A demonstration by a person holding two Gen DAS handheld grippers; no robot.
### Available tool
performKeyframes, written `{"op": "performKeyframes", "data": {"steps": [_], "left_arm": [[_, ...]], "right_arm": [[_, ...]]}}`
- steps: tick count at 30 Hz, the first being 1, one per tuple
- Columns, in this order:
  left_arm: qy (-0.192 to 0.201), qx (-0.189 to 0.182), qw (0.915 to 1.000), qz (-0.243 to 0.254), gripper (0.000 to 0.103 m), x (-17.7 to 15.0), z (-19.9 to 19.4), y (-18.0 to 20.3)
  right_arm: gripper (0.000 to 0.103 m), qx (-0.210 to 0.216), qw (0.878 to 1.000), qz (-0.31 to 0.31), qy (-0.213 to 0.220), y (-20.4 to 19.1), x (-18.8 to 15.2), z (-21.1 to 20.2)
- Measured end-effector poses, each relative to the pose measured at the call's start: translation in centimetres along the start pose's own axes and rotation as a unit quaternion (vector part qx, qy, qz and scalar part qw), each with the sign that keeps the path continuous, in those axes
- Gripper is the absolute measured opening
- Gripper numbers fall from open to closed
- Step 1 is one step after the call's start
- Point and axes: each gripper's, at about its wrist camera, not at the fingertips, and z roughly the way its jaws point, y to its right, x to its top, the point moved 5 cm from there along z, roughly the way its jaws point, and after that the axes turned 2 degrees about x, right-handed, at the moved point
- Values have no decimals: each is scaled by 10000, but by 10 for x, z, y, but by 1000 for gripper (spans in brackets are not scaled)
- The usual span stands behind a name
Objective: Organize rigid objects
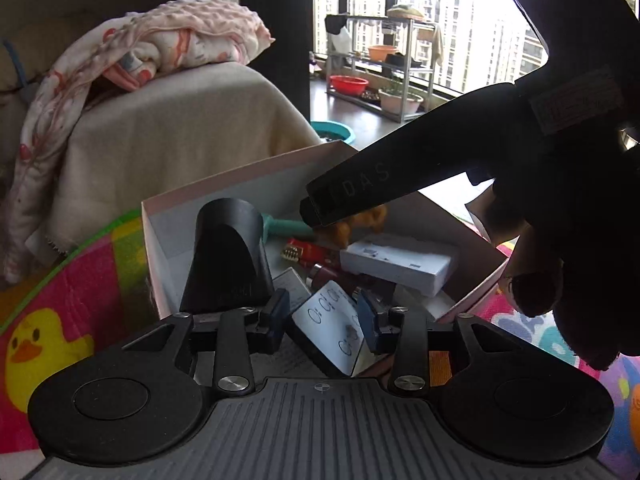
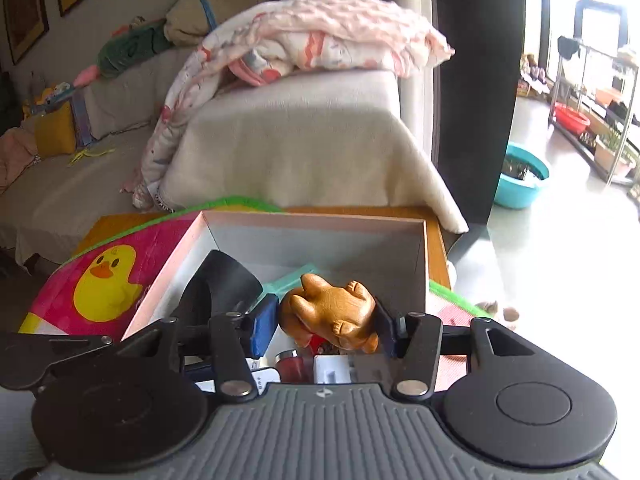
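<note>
Holding a carved tan wooden animal figurine [image 2: 332, 312] between the pads of your right gripper [image 2: 326, 322], you are hovering over the pink-rimmed cardboard box [image 2: 320, 218]. Your left gripper [image 1: 326, 314] is clamping a black-edged white card [image 1: 332, 328]. Several items are already lying inside; both loads are awaiting placement.

sofa [image 2: 304, 136] cream cover | window [image 1: 440, 20] bright daylight | floor [image 2: 560, 264] pale grey | framed pictures [image 2: 24, 4] on wall

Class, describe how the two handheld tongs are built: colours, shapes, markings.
Both tongs, left and right, have a ribbed grey base, two round black discs, black link arms with silver screws and blue pads. Seen from the left camera, the right tool's black body carries the raised letters "DAS".
</note>
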Motion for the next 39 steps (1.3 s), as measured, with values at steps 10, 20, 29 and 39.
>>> {"op": "performKeyframes", "data": {"steps": [10, 20, 29, 39], "left_arm": [[1214, -7, 9875, -1010, 43, -18, -103, -38], [223, 1091, 9859, -1248, 43, -133, -123, -43], [291, 1148, 9846, -1286, 58, -144, -103, -26], [247, 1412, 9793, -1425, 77, -138, -91, -12]], "right_arm": [[75, -378, 9896, -2, 1390, -11, -23, -95], [78, -384, 9968, -74, 704, -50, -137, -110], [94, -827, 9962, -89, 274, -59, -188, -73], [103, -891, 9953, -3, 389, -54, -184, -67]]}}
